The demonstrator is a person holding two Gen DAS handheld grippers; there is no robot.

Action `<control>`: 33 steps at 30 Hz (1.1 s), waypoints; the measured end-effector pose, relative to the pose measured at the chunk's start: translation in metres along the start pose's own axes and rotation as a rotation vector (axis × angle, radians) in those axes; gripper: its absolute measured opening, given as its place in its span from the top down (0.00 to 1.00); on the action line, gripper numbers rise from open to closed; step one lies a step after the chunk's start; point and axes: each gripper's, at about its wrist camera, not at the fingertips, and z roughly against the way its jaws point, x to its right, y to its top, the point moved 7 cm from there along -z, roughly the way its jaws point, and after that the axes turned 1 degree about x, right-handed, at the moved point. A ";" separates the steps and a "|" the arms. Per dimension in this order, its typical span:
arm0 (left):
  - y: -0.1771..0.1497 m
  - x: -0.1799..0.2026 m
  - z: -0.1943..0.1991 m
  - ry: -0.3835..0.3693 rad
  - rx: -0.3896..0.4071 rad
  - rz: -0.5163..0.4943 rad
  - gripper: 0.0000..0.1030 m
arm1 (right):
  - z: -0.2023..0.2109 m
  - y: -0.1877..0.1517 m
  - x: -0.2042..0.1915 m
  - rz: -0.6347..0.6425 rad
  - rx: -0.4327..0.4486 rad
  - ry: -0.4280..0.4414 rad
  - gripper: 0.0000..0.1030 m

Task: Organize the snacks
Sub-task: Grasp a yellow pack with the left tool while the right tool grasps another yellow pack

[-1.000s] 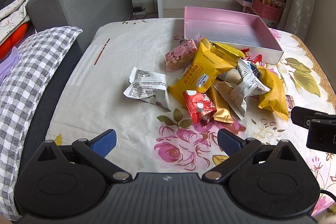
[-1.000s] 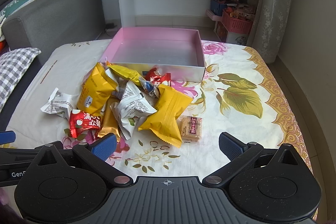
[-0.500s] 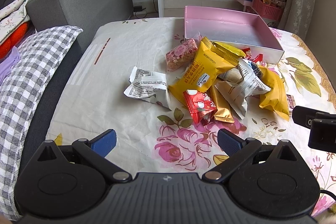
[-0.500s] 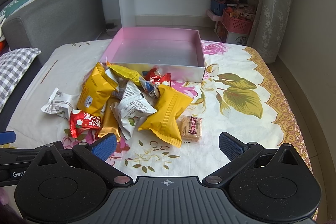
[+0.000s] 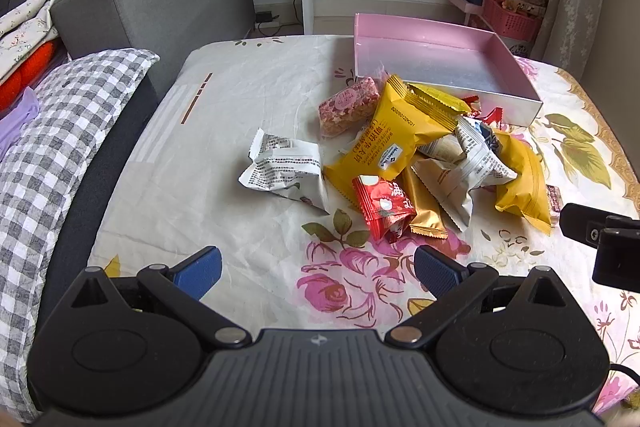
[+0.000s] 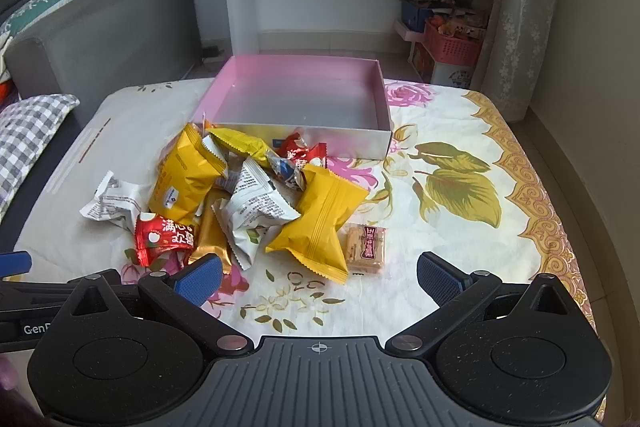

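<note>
Both the left tool [image 5: 316, 273] and the right tool [image 6: 319, 279] are spread wide, holding nothing. The snacks [image 6: 256, 195] lie heaped just before the pink box [image 6: 296, 95]. A red packet [image 6: 166, 237] reads "满心欢喜"; the left tool's body shows "Gen".

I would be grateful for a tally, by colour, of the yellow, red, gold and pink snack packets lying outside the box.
Yellow packets: 3
Red packets: 2
Gold packet: 1
Pink packet: 1
Total: 7
</note>
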 end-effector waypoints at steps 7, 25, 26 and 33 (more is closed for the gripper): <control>0.011 -0.011 -0.002 0.012 0.006 0.020 0.00 | 0.005 0.010 0.006 -0.034 0.014 0.025 0.00; 0.062 -0.029 0.003 -0.050 0.143 0.018 0.00 | 0.013 0.049 0.013 -0.051 0.057 0.083 0.00; 0.064 -0.027 0.001 -0.066 0.148 0.015 0.00 | 0.013 0.052 0.012 -0.043 0.066 0.083 0.00; 0.070 -0.008 -0.020 -0.137 0.254 -0.093 0.04 | -0.006 0.058 0.013 -0.047 0.120 0.083 0.00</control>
